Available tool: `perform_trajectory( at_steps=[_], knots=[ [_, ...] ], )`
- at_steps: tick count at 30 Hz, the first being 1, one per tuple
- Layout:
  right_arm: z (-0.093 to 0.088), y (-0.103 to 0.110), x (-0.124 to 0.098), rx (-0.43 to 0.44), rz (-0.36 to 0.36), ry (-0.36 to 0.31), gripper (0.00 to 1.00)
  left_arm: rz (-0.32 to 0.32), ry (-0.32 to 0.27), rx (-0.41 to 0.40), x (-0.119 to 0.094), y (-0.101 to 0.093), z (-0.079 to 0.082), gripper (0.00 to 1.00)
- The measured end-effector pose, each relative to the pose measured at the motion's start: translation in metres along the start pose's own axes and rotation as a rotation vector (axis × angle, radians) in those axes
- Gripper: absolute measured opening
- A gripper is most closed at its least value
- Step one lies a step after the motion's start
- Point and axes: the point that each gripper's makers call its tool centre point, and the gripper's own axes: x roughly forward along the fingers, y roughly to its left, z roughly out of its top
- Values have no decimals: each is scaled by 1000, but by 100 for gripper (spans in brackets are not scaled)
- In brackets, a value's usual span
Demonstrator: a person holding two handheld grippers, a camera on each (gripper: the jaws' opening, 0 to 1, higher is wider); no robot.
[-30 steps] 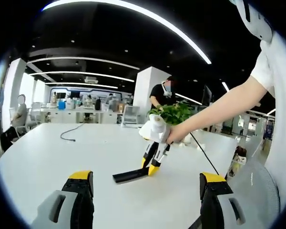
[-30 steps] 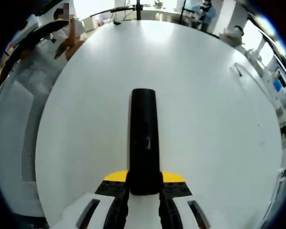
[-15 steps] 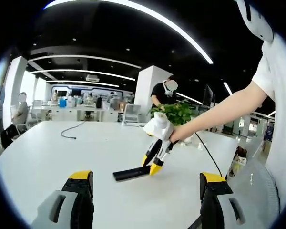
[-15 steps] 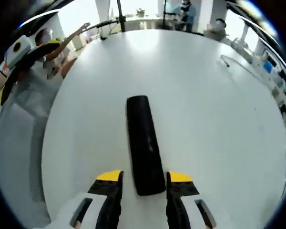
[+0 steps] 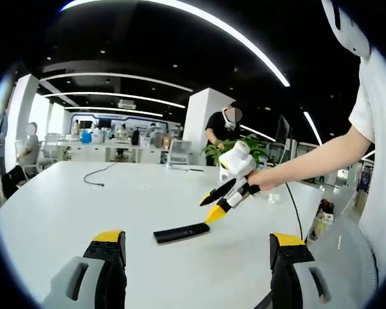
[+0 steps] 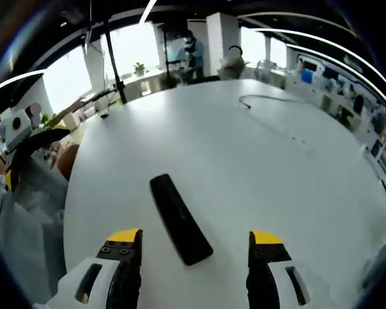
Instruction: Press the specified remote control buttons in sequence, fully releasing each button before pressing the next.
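Work surface: a large white table [image 5: 64, 206] with a rounded edge, occupying the lower half of the left gripper view and the centre of the right gripper view. The surface is plain and glossy.

Task object: a black remote control [image 5: 181, 233] lies flat on the table, at centre of the left gripper view. In the right gripper view it lies at lower centre, angled from upper left to lower right, with its near end between the two yellow-tipped jaws but touching neither.

Left gripper [image 5: 196, 257]: jaws spread wide at the bottom of its own view, nothing between them.

Right gripper [image 6: 196, 248]: jaws apart at the bottom of its own view, holding nothing. In the left gripper view it appears right of centre, held by a person's hand [image 5: 262, 179], raised above the remote's right end and clear of it, tips parted.

Other items: a thin dark cable [image 5: 95, 179] lies on the table at left of centre in the left gripper view.

Room: an open-plan office with a dark ceiling and long curved light strips [image 5: 180, 19] across the top. A white pillar [image 5: 199, 125] stands behind the table, a green plant [image 5: 213, 149] beside it. Desks and seated people fill the far left background.
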Motion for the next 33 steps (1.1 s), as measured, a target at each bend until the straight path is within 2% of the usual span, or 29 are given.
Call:
perform_trajectory(
  at_steps=[7, 14, 17, 24, 33],
  knots=[
    [12, 4, -24, 69, -87, -124, 80, -7, -5, -15, -1, -1, 1, 96],
    [21, 14, -44, 46, -159, -210, 90, -10, -11, -17, -1, -1, 2, 96],
    [25, 22, -54, 65, -182, -245, 94, -11, -10, -20, -1, -1, 2, 96],
    [30, 37, -73, 87, -203, -305, 97, -9, -15, -21, -2, -1, 3, 96],
    [20, 45, -99, 110, -256, -335, 99, 0, -19, -19, -2, 0, 4, 96]
  ],
)
